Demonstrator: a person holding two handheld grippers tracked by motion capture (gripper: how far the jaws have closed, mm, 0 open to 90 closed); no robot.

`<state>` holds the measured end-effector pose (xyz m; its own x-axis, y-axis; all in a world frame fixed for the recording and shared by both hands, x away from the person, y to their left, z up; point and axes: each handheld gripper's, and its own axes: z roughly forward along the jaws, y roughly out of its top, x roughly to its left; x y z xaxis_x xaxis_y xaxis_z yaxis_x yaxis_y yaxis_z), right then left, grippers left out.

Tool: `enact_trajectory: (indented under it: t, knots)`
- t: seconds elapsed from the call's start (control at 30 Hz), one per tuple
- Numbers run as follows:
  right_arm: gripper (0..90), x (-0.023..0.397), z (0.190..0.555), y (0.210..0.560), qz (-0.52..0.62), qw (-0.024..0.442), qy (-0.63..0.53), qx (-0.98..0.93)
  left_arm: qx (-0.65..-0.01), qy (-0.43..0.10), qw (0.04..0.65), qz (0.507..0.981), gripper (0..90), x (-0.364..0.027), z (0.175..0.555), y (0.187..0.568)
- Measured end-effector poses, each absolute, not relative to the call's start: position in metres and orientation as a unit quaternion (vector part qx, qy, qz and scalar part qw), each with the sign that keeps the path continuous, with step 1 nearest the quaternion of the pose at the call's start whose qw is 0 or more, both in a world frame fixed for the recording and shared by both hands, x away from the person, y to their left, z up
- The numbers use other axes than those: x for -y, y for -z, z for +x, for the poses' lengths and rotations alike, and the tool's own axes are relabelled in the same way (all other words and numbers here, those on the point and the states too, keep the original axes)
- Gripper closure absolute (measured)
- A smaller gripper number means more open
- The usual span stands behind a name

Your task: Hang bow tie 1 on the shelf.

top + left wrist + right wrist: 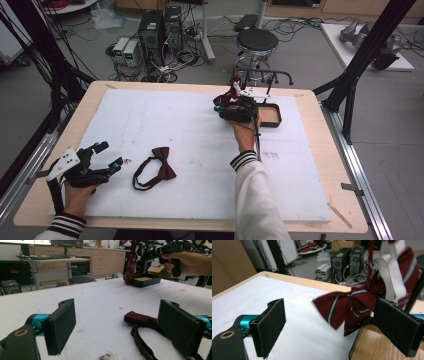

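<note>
Jaws spread wide on both grippers, nothing pinched.

Right gripper [233, 104] hovers by the black tray [276, 121], a striped bow tie [352, 305] dangling there; maroon bow tie [159, 168] lies beside the left gripper [107, 155], strap toward it. No legible writing.

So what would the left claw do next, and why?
Probably slide forward and close on the plain bow tie. The left gripper is open, and in its own view the tie lies just ahead by one pad, while the right gripper is at the tray.

Both tools [107, 155] [225, 102] agape, well apart.
</note>
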<state>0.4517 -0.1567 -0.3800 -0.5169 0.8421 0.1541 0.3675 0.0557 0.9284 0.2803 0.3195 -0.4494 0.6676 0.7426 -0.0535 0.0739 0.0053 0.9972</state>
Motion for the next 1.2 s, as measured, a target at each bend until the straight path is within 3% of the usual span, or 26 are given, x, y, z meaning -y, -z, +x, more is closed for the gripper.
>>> enact_trajectory:
  t: [0.33, 0.73, 1.2]
  knots:
    - [10.4, 0.158, 0.437, 0.369, 0.406, 0.233, -0.549, -0.692, -0.313, -0.262, 0.639, 0.652, 15.7, -0.317, 0.279, 0.449]
    - [10.4, 0.177, 0.388, 0.361, 0.346, 0.255, -0.572, -0.698, -0.315, -0.264, 0.644, 0.646, 15.7, -0.317, 0.278, 0.447]
    - [10.4, 0.212, 0.334, 0.378, 0.327, 0.268, -0.588, -0.69, -0.321, -0.266, 0.644, 0.641, 15.7, -0.312, 0.282, 0.444]
